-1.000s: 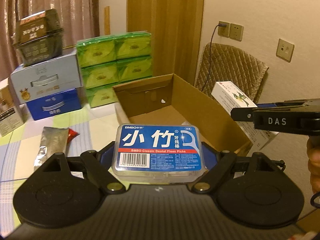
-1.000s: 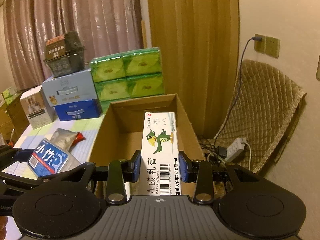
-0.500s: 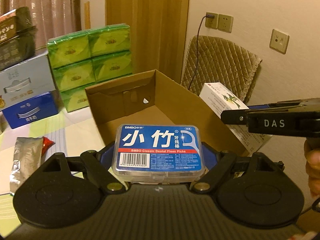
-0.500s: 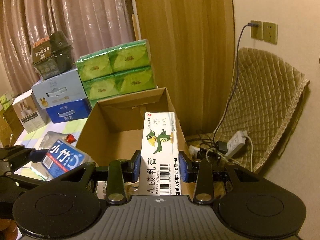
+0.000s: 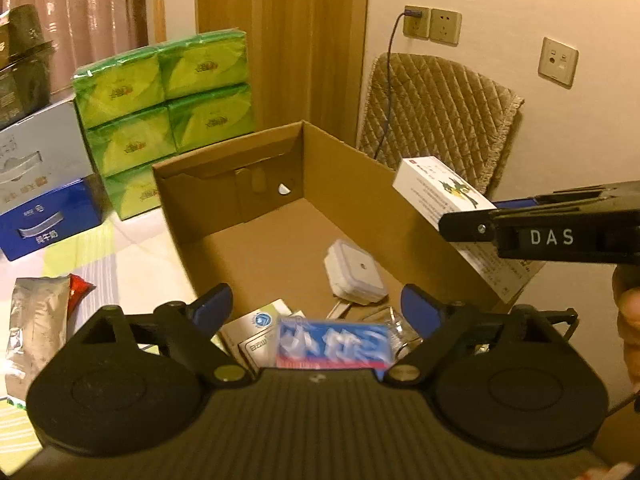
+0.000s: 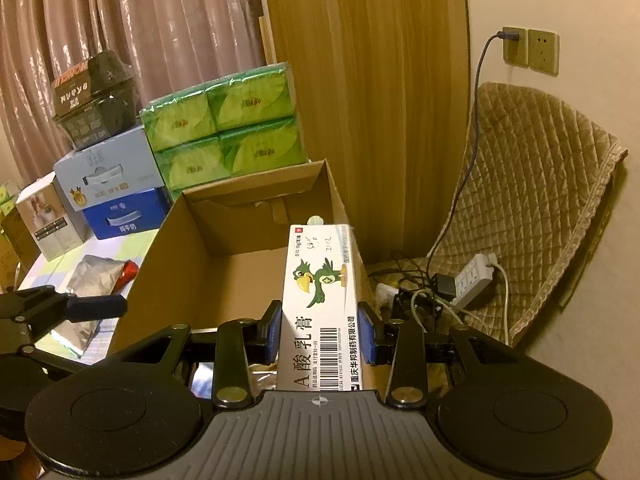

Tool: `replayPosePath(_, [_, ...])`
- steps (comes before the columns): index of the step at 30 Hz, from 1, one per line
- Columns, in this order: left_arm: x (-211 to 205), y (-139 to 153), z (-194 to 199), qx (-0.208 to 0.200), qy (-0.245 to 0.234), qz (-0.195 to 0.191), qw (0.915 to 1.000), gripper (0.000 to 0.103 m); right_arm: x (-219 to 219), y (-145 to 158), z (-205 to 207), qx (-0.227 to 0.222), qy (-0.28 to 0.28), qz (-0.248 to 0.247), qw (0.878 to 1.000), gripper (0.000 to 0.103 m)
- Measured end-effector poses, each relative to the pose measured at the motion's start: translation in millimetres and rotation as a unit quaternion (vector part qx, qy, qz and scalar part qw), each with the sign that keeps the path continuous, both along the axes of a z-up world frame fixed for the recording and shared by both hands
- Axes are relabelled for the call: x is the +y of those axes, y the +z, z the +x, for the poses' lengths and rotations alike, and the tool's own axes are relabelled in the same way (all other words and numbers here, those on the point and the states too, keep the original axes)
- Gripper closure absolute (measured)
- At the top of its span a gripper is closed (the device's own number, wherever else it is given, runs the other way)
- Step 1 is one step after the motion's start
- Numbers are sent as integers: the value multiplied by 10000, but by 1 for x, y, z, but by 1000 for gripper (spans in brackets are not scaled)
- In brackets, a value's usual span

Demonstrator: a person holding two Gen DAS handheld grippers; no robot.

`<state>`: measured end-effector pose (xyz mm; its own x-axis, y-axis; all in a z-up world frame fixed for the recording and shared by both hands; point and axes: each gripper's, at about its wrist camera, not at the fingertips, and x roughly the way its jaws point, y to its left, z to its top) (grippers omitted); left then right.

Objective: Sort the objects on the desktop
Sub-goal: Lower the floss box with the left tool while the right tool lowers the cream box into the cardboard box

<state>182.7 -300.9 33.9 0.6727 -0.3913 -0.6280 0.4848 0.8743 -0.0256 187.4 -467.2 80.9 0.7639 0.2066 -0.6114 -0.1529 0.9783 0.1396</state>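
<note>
Left gripper (image 5: 316,306) jaws spread wide above a blurred blue floss-pick case (image 5: 334,343); right gripper (image 6: 320,336) jaws clamp the parrot-printed ointment box (image 6: 320,300), long axis pointing forward over the cardboard box (image 6: 160,280).

a checked tablecloth (image 5: 100,248) carries the cardboard box (image 5: 352,168), foil pouch (image 5: 36,312), stacked cartons (image 5: 44,184).

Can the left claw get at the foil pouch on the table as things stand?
Probably yes. The left claw is open and holds nothing, and the foil pouch lies uncovered on the table just left of the carton, with nothing between them.
</note>
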Motion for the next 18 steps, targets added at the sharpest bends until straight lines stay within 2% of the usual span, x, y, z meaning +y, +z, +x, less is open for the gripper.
replayPosePath(10, [32,8,-11,-85,302,-226,9992,14,9,0,0,35,68,-15,10000,68])
replayPosePath(18, [45,12,-18,-132,394,-266,9988,14,19,2,4,-12,158,-16,9999,68])
